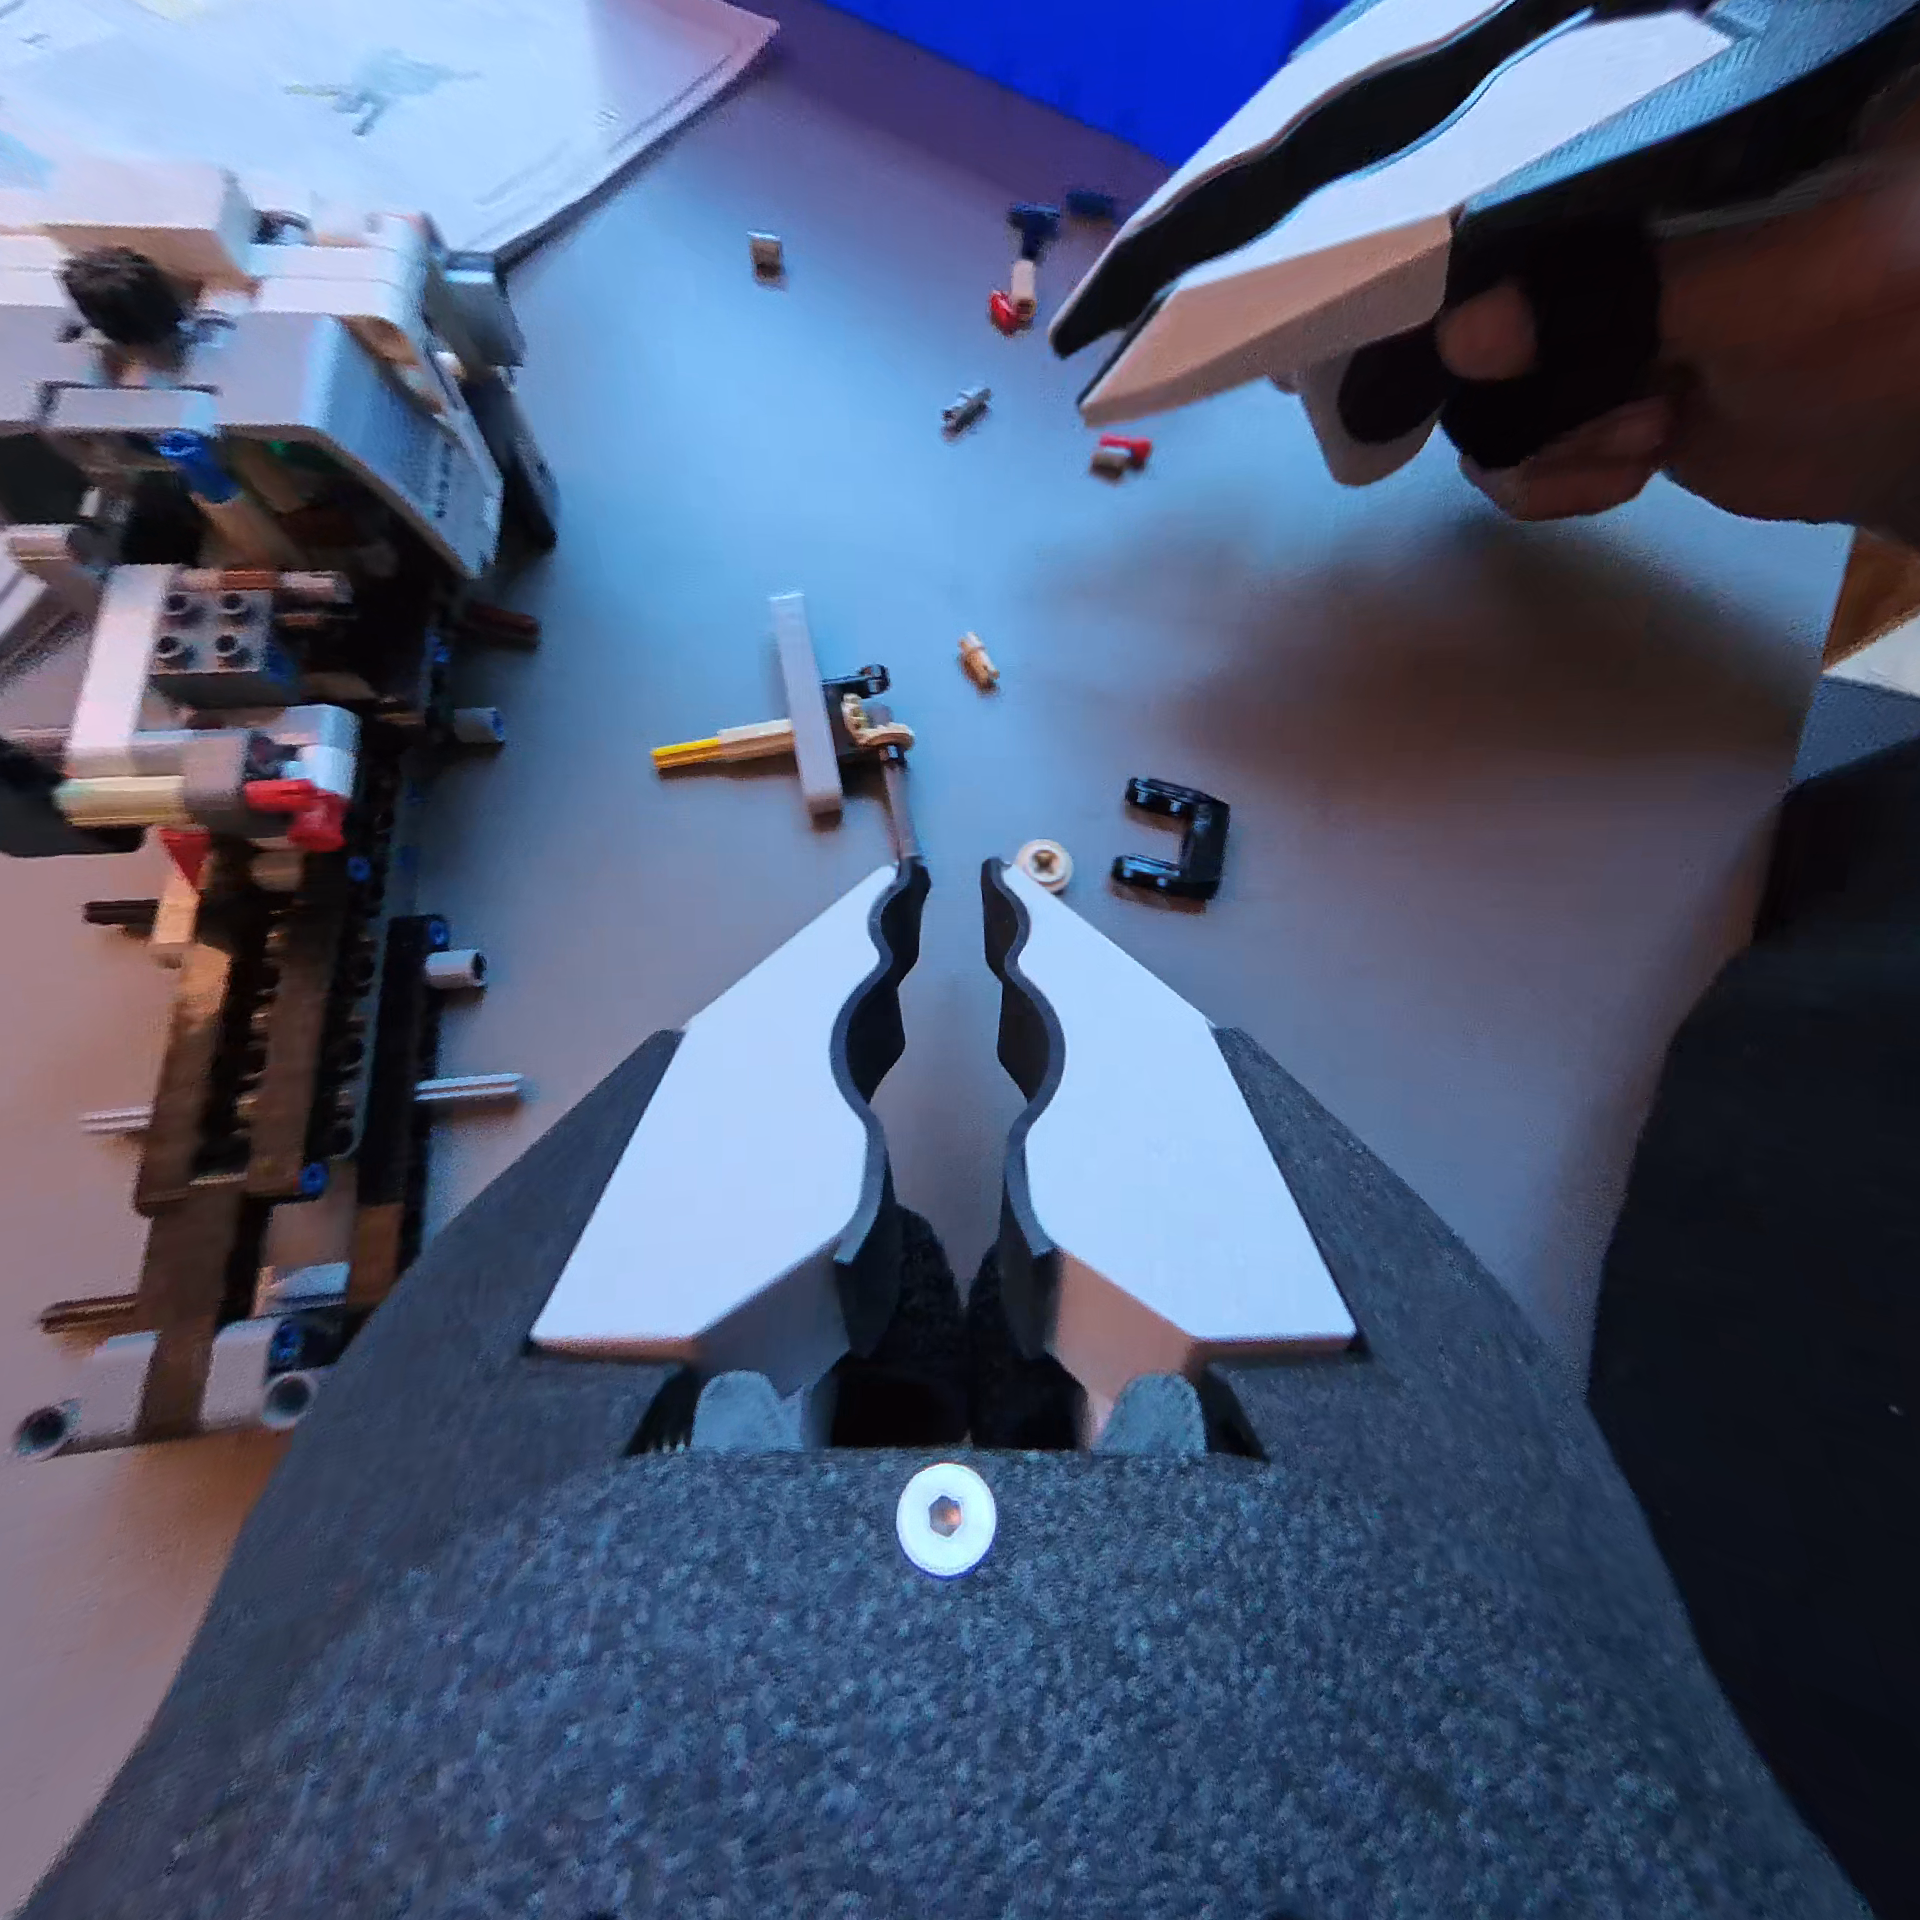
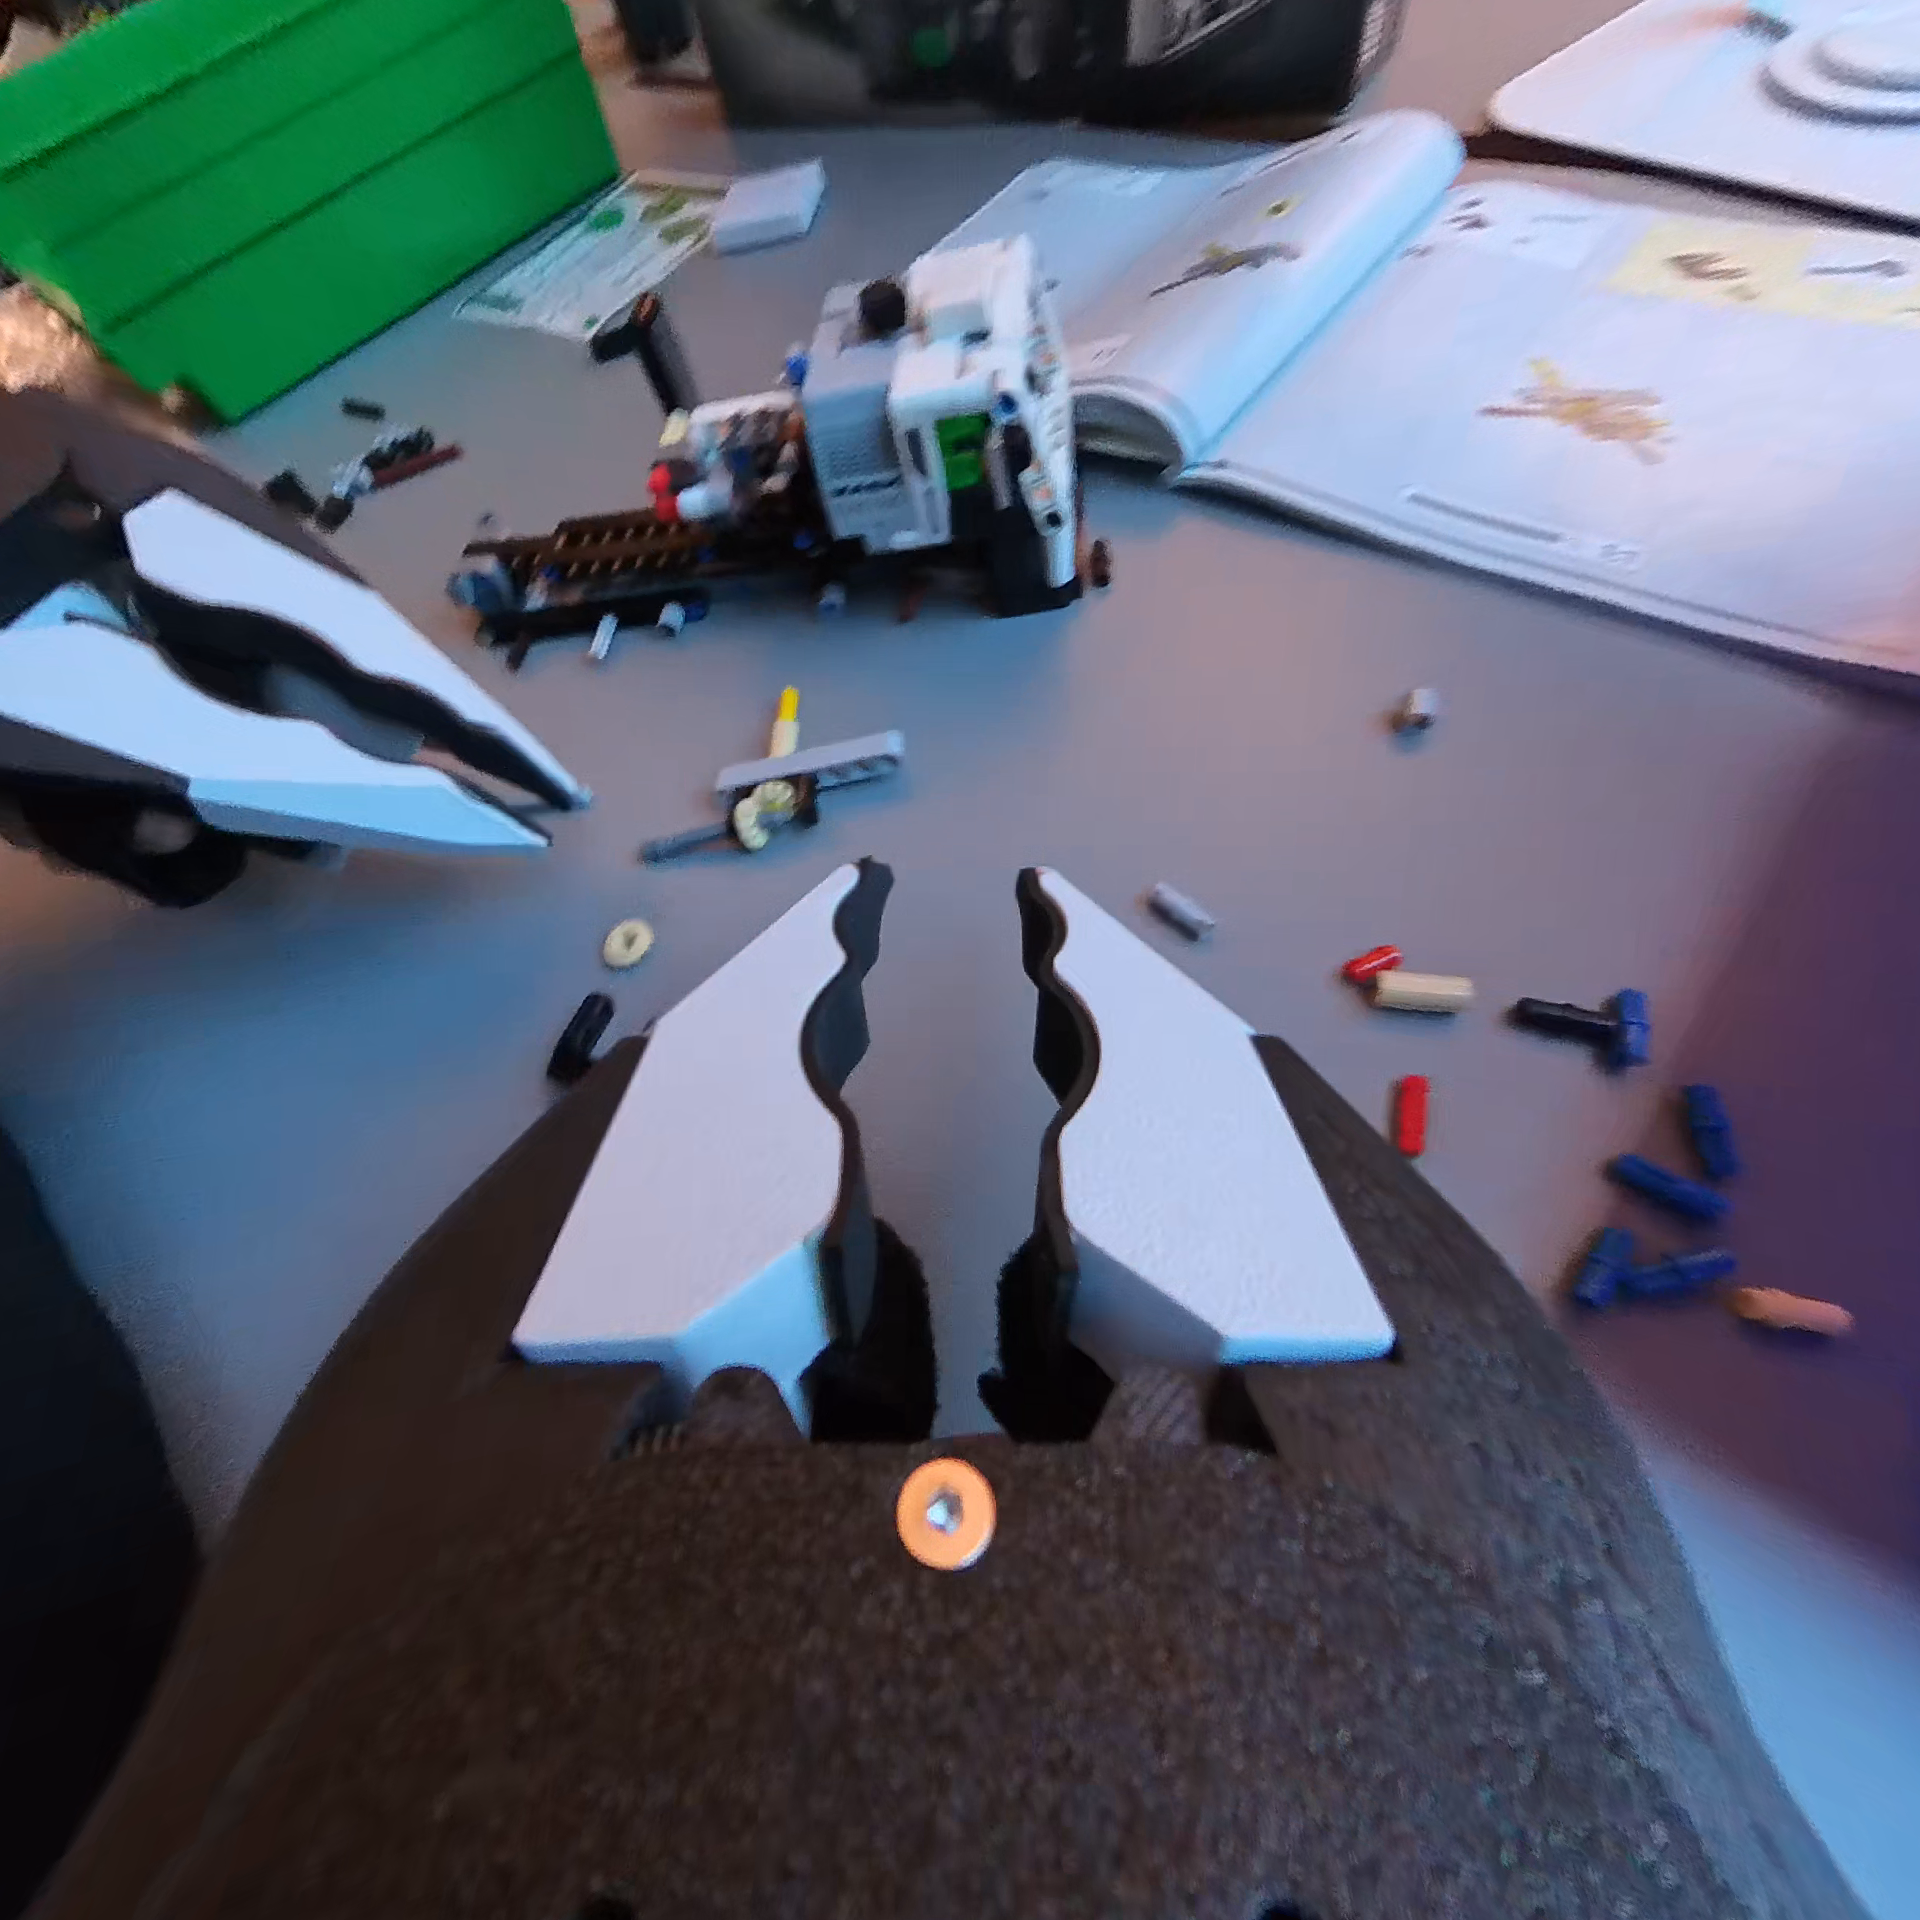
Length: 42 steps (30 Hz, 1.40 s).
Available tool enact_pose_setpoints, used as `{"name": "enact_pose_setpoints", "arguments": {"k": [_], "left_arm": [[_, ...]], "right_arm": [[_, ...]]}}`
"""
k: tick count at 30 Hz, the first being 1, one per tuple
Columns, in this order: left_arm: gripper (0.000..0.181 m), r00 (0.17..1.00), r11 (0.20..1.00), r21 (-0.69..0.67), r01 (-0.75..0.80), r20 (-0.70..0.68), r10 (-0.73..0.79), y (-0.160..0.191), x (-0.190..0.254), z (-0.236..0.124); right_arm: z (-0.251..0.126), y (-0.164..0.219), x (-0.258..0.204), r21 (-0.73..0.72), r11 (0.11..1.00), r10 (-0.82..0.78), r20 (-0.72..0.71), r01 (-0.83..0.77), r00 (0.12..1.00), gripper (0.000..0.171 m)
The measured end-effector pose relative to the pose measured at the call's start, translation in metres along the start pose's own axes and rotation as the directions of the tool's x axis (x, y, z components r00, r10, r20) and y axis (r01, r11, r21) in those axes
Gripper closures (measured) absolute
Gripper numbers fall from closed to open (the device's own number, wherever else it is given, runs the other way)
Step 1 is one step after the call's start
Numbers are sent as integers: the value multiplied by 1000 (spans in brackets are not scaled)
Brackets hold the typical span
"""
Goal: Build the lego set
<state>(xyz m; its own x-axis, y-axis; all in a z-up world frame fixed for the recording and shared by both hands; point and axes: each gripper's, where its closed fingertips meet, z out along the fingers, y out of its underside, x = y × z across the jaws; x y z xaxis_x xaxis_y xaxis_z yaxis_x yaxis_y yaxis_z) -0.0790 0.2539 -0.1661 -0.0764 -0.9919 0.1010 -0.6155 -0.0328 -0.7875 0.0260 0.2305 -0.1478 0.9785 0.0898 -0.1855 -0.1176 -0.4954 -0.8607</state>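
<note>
Left wrist view: your left gripper (image 1: 956,878) hangs over the grey table (image 1: 1403,987) with its jaws a narrow gap apart and nothing between them.
Far left: the half-built lego truck (image 1: 260,644) lies along the left edge, well clear of your jaws.
Left of the tips: the small grey-beam assembly (image 1: 805,717), with its yellow and tan axle, lies just ahead; its thin dark axle (image 1: 902,821) runs back until its end is right at your left fingertip. You cannot tell whether they touch.
Right of the tips: a tan round bush (image 1: 1042,862) lies just beside your right fingertip, and a black U-shaped piece (image 1: 1179,836) lies a little farther right.
Upper right: your right gripper (image 1: 1081,374) comes in above loose red, tan and blue pins.

Right wrist view: your right gripper (image 2: 951,883) has its jaws partly open and empty, with bare table between them.
Left: your left gripper (image 2: 566,816) points at the grey-beam assembly (image 2: 800,774), its jaws nearly together; the tan bush (image 2: 629,943) lies below it.
Centre: the assembly lies ahead of your right tips and slightly left, apart from them.
Behind: the truck (image 2: 831,488) stands beyond it, beside an open instruction booklet (image 2: 1455,343).
Right: blue pins (image 2: 1662,1184) and red pins (image 2: 1411,1112) lie scattered, well apart from your jaws.
</note>
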Motion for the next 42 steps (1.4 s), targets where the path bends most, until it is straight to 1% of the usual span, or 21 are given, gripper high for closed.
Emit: {"name": "enact_pose_setpoints", "arguments": {"k": [6, 20, 42], "left_arm": [[172, 999, 1000, 4, 21, 29, -22, -3, -19, 0], [171, 999, 999, -23, 23, 50, -22, 3, -32, 10], [171, 998, 999, -52, 11, 59, -8, 4, -31, 16]], "right_arm": [[-1, -21, 23, 107, 989, 108, -17, -106, 994, 146], [4, -22, 30, 106, 990, 92, -13, -90, 996, 148], [4, -17, 34, 101, 991, 93, -4, -92, 996, 148]]}}
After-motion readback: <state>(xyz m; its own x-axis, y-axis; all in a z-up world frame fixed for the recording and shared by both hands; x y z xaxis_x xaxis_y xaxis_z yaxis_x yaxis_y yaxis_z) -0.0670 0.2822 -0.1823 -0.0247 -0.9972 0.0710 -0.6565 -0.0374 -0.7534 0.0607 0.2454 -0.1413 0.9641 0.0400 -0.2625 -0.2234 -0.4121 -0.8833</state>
